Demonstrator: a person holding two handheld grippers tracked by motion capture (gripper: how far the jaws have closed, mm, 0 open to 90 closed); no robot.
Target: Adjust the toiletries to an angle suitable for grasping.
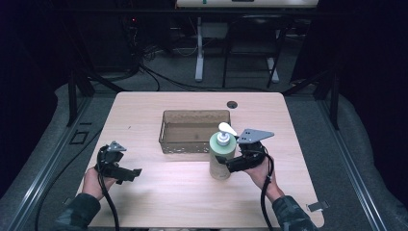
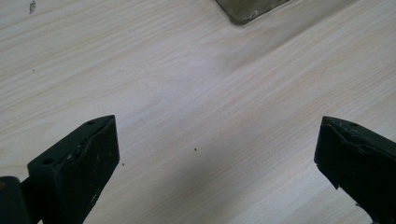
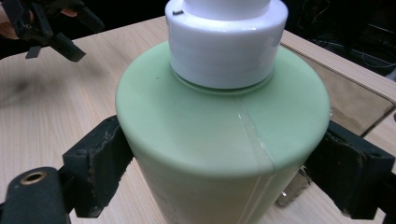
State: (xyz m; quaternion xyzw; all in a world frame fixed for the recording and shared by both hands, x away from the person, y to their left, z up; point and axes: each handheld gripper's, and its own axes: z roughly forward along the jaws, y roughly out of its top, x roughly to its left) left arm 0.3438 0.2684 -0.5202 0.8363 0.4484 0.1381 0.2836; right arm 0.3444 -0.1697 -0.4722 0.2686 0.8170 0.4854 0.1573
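A pale green pump bottle (image 1: 221, 153) with a white pump head stands upright on the wooden table (image 1: 144, 110), just in front of a clear brownish bin (image 1: 195, 145). My right gripper (image 1: 227, 164) comes in from the right and is shut on the bottle's body; in the right gripper view its jaws press both sides of the bottle (image 3: 219, 121) below the white collar. My left gripper (image 1: 131, 173) is held low over the table's front left, open, and its jaws frame bare wood (image 2: 217, 154).
The bin's corner (image 2: 247, 9) lies ahead of the left gripper. A round cable hole (image 1: 232, 104) sits near the table's far edge. Table legs and cables stand on the floor beyond. The left gripper (image 3: 51, 28) shows far off in the right gripper view.
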